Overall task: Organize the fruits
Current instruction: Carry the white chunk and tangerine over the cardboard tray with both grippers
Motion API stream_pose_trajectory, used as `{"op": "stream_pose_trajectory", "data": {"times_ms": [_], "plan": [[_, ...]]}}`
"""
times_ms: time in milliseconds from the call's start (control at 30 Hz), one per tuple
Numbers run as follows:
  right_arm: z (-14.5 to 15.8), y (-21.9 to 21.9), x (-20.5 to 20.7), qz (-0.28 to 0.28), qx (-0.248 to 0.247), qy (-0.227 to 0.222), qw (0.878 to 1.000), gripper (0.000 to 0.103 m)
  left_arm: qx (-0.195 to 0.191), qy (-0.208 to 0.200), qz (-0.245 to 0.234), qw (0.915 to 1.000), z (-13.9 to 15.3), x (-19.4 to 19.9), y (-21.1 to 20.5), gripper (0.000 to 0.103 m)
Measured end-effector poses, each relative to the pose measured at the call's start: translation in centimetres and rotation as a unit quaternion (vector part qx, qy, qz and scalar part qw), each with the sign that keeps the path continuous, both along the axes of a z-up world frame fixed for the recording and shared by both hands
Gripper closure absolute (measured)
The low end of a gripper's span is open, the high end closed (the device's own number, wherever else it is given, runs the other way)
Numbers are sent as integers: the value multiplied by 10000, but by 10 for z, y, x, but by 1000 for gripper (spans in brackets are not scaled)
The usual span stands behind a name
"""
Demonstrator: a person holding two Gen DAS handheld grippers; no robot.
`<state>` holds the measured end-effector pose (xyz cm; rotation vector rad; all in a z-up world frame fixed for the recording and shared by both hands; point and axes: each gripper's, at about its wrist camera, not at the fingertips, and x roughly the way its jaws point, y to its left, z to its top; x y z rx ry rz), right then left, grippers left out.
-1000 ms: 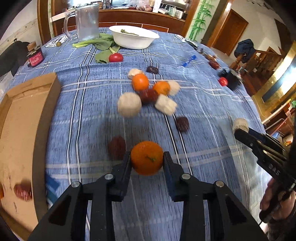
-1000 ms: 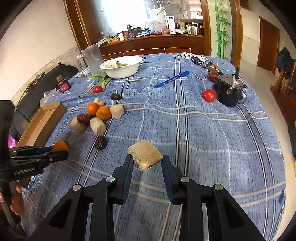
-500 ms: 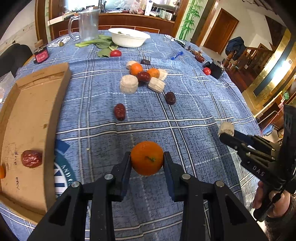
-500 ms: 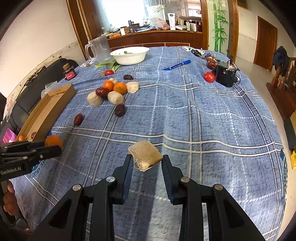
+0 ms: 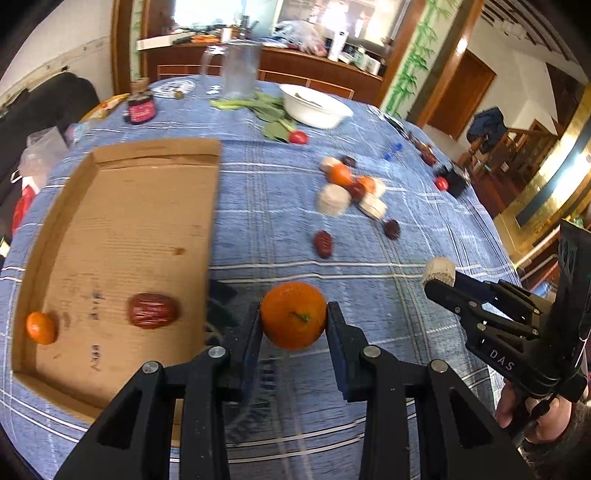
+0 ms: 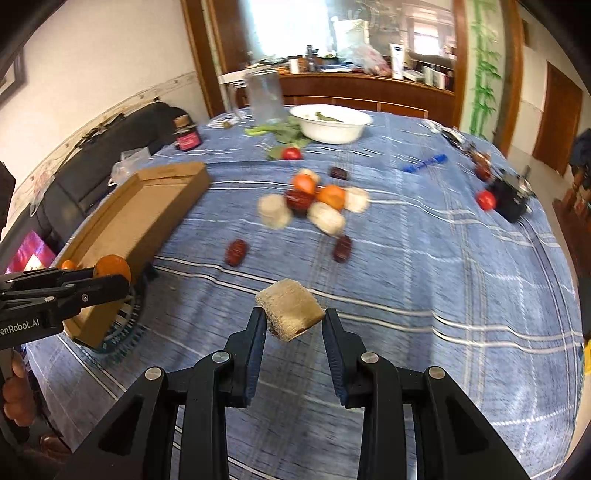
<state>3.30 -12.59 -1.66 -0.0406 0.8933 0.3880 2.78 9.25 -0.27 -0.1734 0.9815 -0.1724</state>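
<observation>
The left hand-held gripper (image 5: 293,321) clamps a round orange tangerine (image 5: 293,315); it should probably clear the shallow brown cardboard tray's (image 5: 210,221) right wall before releasing. The right hand-held gripper (image 6: 293,321) pinches a beige spongy block (image 6: 290,314).

Daylight scene, fairly bright. Main light enters from the window (image 6: 291,33) behind the far counter; it is blown out to white in both views. Gold wall panel (image 5: 561,177) at the right edge glares. Soft, short shadows under items on the tablecloth (image 5: 369,266). Motion blur smears the fruit cluster (image 6: 314,203); nearer objects stay sharp. Strong fisheye bending, black vignette in the corners.
</observation>
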Motion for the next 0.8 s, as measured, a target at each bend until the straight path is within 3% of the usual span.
{"op": "stream_pose_trajectory", "data": {"times_ms": [400,800], "plan": [[14,85,21,701,133,-93,9974,69,-6,-94,771,9970,6,-6,82,70],[16,174,47,1340,305,-100,9905,69,162,48,1562,9876,-7,1,164,70]]}}
